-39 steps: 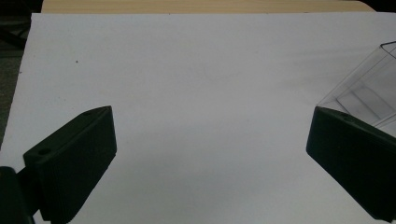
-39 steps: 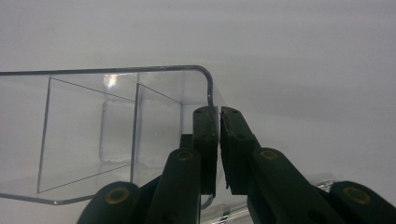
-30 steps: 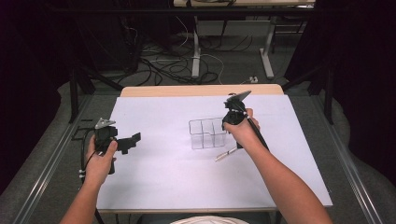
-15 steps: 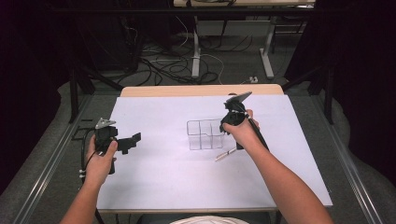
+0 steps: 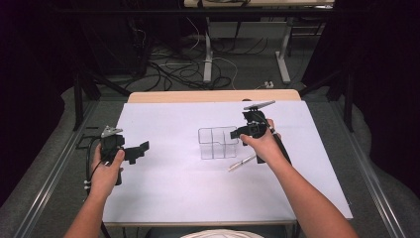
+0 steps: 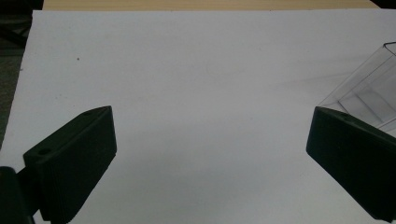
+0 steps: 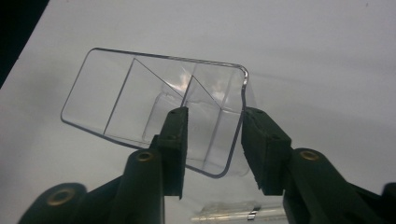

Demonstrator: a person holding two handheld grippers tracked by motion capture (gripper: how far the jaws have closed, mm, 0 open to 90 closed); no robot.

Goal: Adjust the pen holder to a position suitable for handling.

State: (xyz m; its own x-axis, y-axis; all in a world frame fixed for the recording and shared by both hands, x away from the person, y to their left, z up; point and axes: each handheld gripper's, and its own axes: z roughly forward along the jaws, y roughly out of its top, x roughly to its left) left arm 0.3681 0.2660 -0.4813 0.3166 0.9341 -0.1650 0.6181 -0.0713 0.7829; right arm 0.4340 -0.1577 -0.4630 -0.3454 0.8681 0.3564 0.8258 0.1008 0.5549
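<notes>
A clear plastic organizer box [image 5: 217,144] with several compartments stands mid-table on the white sheet [image 5: 173,198]. My right gripper [image 5: 238,133] is at its right end. In the right gripper view the jaws [image 7: 215,116] straddle the box's end wall [image 7: 236,135], one inside and one outside. They have just been opening, with a gap between the inner pad and the wall. My left gripper [image 5: 139,151] hovers open over the sheet to the box's left. Its jaws [image 6: 205,121] stand wide with nothing between them, and a box corner [image 6: 369,88] shows at the right.
A thin clear pen-like stick [image 5: 241,162] lies on the sheet just in front of the box near my right hand, also visible under the right gripper [image 7: 229,215]. A wooden table edge [image 5: 213,96] runs along the back. Cables and desk legs lie on the floor beyond.
The right gripper's jaws have parted from the box's end wall. The box now sits a little further left. The left hand has stayed put.
</notes>
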